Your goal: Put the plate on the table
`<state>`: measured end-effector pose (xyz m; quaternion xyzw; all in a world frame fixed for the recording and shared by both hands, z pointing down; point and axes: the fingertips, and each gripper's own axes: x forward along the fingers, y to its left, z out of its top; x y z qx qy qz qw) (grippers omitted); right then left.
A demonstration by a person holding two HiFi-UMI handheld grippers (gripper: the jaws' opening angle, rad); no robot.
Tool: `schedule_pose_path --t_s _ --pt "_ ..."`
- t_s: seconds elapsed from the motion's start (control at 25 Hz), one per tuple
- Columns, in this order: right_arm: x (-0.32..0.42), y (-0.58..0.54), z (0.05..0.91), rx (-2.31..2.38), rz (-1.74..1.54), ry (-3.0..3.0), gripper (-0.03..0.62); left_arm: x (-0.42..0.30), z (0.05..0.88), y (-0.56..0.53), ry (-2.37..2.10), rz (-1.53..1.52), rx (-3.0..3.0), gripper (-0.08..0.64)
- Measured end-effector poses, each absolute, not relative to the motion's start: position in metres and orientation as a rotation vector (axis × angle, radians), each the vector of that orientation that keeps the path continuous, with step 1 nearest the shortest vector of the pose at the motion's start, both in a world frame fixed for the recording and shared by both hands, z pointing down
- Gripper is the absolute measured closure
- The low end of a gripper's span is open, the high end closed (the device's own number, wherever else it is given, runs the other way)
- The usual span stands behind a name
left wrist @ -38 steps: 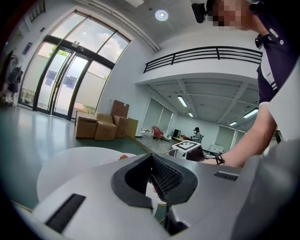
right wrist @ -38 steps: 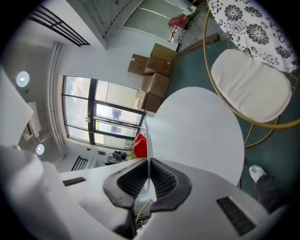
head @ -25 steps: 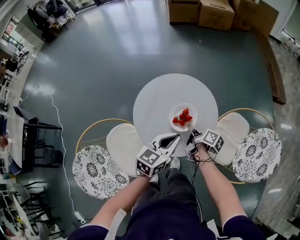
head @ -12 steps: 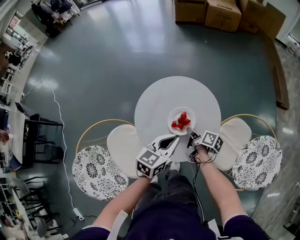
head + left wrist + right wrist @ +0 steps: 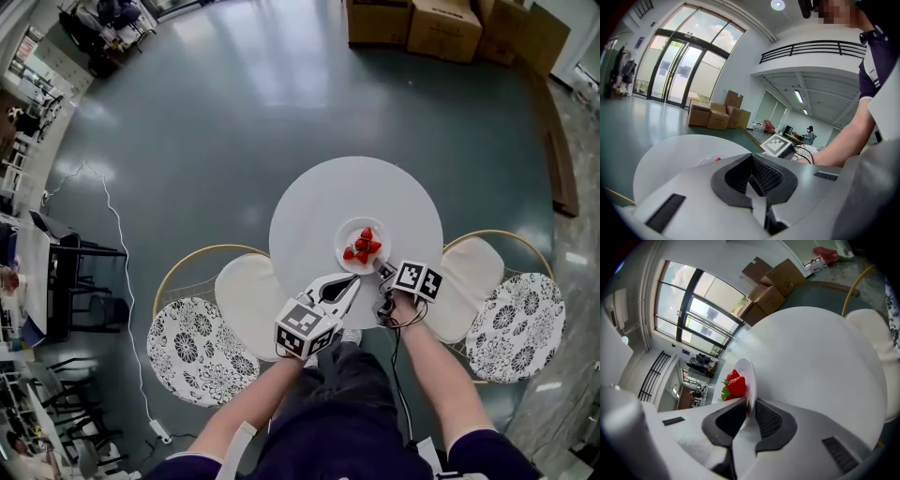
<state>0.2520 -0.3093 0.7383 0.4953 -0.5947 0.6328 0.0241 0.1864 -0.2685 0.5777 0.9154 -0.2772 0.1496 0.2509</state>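
Loosening is what has just been done at the right gripper [image 5: 382, 270]: its jaws have just been easing apart. The rim of the plate [image 5: 349, 234] is still seen between the pads, with a slight gap apparent on the strawberry side. The plate, loaded with strawberries [image 5: 363, 248], is seen lying just ahead of that claw on the round table [image 5: 319, 202], where a moment ago it was held under a firmer pinch. The placing is therefore judged all but done, with only the withdrawal left.

The right claw is pitched well downward with the wrist rolled onto its side, and the forearm [image 5: 427, 361] reaches in from behind it. The left gripper [image 5: 351, 281] is held just to the left of the right claw, over the near table edge. Its jaws are pressed together on nothing, and it is tilted gently down.
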Motion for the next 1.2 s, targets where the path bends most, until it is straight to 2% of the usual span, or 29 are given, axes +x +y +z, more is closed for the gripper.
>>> schedule_pose_path --t_s 0.32,0.72,1.2 --pt "0.251 -0.313 0.738 1.492 1.637 -1.802 0.503 0.184 0.577 -0.27 -0.736 0.406 2.487 0.555" --pt "0.252 -0.311 0.739 1.431 1.426 -1.762 0.453 0.183 0.574 -0.271 -0.698 0.407 2.497 0.555" --pt "0.267 -0.305 0.74 1.454 1.313 -1.693 0.449 0.186 0.571 -0.268 -0.679 0.413 2.508 0.555"
